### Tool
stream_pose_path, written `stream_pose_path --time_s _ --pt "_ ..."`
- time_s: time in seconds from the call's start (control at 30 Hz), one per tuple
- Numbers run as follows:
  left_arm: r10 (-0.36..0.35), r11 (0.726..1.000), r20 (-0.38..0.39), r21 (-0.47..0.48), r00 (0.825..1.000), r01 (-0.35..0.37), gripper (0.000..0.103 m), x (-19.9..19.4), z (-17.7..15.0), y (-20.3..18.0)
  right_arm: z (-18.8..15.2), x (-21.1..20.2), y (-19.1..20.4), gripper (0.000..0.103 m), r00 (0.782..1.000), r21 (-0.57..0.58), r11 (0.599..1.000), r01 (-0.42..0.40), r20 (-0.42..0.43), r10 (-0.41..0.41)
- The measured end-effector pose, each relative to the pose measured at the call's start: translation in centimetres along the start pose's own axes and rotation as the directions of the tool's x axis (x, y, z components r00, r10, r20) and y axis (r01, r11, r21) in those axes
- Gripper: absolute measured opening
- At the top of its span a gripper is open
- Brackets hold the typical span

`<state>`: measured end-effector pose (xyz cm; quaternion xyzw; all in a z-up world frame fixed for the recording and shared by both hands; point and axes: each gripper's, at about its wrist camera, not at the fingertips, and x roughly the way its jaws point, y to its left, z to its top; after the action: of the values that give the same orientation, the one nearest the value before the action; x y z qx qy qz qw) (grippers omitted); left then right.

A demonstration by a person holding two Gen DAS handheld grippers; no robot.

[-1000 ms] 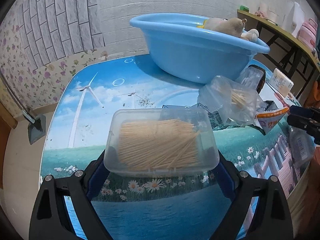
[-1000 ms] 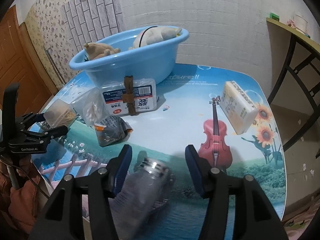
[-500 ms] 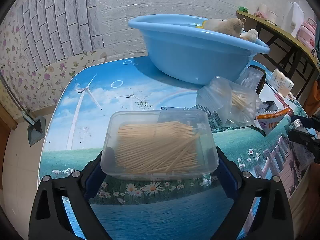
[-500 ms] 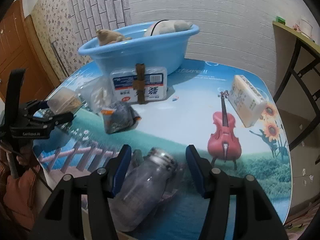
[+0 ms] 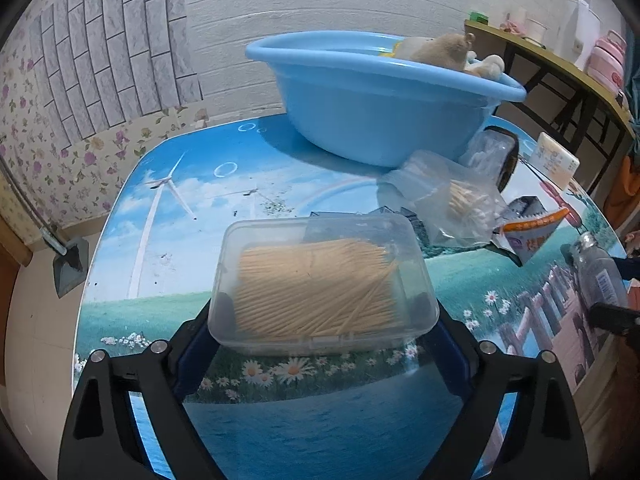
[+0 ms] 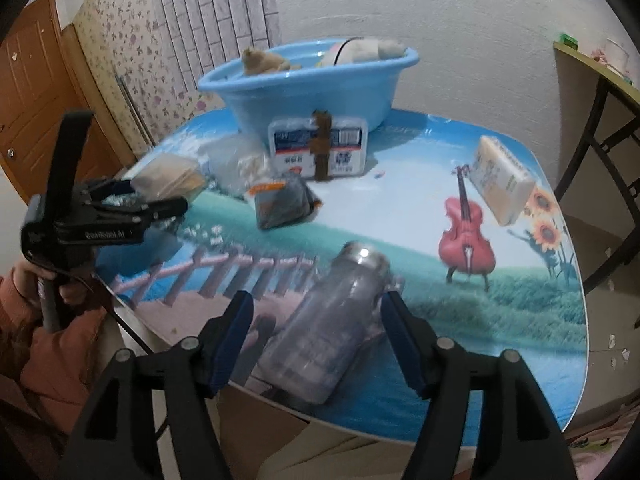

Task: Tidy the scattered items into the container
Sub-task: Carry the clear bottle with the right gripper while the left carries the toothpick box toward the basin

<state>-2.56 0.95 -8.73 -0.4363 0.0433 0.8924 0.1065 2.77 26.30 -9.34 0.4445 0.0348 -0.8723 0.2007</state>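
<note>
In basin (image 5: 372,120): two plush toys (image 5: 440,50). Left gripper (image 5: 320,344) jaws closing around the toothpick box (image 5: 324,284). Right gripper (image 6: 316,340) jaws opening, spread clear of the bottle (image 6: 332,320); five more items wait on the bench (image 6: 400,208).

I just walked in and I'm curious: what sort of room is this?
Most likely a room in someone's home: floral wallpaper, a wooden door, and a table with a printed picture top bearing a blue washbasin with soft toys in it.

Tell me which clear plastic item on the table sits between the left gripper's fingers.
The lidded toothpick box, between the left gripper fingers. The cotton-swab bag and the bottle lie farther right.
</note>
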Motion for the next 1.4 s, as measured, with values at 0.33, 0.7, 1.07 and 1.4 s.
stream_pose_path --time_s 0.33,0.7,1.07,1.4 --pt "-0.014 0.999 0.031 -0.03 0.999 0.015 0.092 -1.2 -0.1 0.3 -0.6 0.8 0.7 0.068 0.998 -0.077 0.996 0.05 0.032 -0.048" --pt "-0.014 0.999 0.103 -0.045 0.995 0.019 0.092 -4.4 0.0 -0.1 0.3 -0.7 -0.9 0.039 0.996 -0.018 0.999 -0.03 0.084 0.031" --pt "-0.03 0.998 0.16 -0.042 0.987 0.037 0.092 -6.0 1.4 -0.3 2.1 -0.4 -1.5 0.037 0.991 -0.007 0.999 -0.048 0.123 0.049" --pt "-0.042 0.998 0.117 -0.039 0.992 0.047 0.092 -4.4 1.0 -0.5 1.3 0.1 -2.0 0.043 0.997 -0.007 0.999 -0.034 0.072 0.035"
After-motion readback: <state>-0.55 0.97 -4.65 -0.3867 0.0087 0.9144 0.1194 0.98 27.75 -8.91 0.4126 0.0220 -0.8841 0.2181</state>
